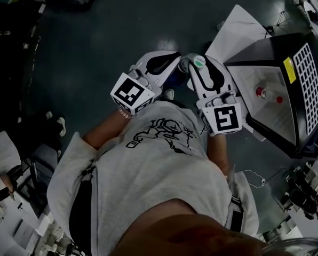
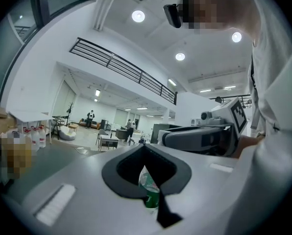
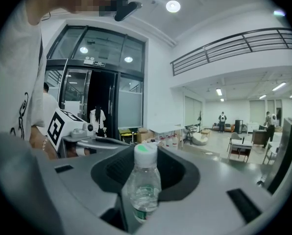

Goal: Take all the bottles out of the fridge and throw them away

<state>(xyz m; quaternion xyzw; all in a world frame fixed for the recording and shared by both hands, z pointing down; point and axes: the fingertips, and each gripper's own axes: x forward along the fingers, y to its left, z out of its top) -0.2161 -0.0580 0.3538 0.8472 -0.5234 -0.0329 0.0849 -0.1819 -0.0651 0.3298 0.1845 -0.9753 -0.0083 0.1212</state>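
While the person's grey printed T-shirt fills the lower middle of the head view, both tools sit side by side just in front of the chest, each pointing away from the body; the left tool is clamped on a clear plastic bottle with a green label, of which only a narrow strip shows between the dark pads; the right tool grips a clear plastic bottle with a white, green-topped cap by its body, upright, with the cap standing above the pads. From the head view, that cap shows at the right tool's tip, close beside the tip of the left tool. The black-and-white marker cubes face up towards the head camera, one on each tool. To the person's right stands a black box-shaped cabinet with a white grid panel and a yellow label; on the pale surface inside its frame lie two small red-topped items, too small to identify. A white sheet lies on the dark grey-green floor beside the cabinet.
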